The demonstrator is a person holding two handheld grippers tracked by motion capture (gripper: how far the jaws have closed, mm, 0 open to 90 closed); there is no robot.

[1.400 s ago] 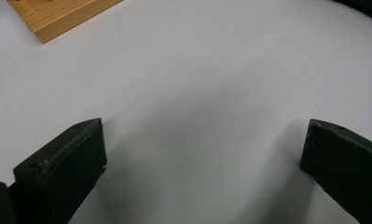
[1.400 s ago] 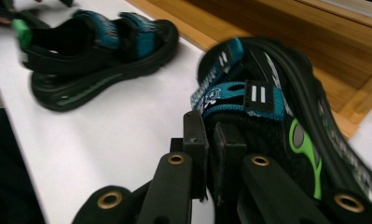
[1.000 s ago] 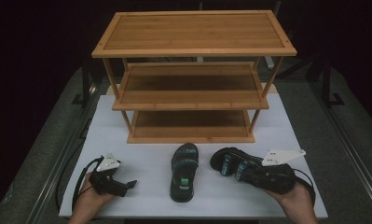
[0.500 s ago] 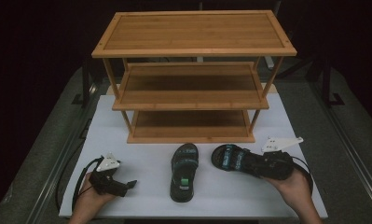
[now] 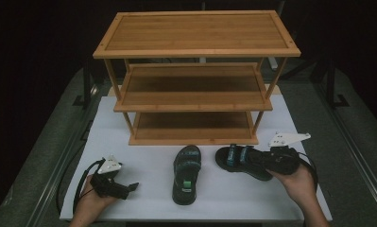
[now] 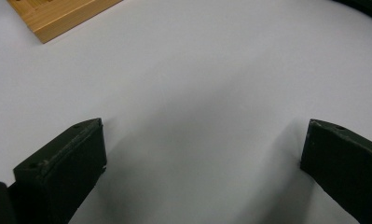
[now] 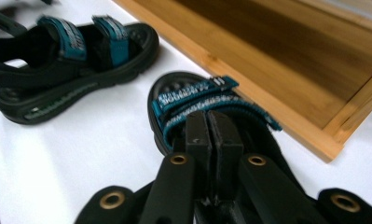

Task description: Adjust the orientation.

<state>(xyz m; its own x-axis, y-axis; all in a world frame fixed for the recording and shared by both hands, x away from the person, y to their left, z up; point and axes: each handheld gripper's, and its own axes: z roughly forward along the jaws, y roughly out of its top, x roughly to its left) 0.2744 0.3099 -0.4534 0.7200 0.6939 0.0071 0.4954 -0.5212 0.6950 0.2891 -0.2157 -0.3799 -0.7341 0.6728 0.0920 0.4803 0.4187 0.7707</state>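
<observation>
White tabletop (image 5: 129, 142) carries a three-tier bamboo shoe rack (image 5: 195, 52) against a dark room. Your right gripper (image 5: 266, 160) has its jaws pinched together on the rear strap of the black sandal with teal straps (image 5: 240, 160), which has slid toward the rack front since a second ago and now lies just beside the bottom shelf edge, sole on the table; the jaws have just been closing, so I judge the grip freshly secured and the lift to a shelf still outstanding. Its mate, the second black sandal (image 5: 186, 172), lies untouched at centre. Your right hand (image 5: 299, 182) reaches in low, palm up under the tool. Your left gripper (image 5: 129, 187) rests on the table, jaws apart and empty
</observation>
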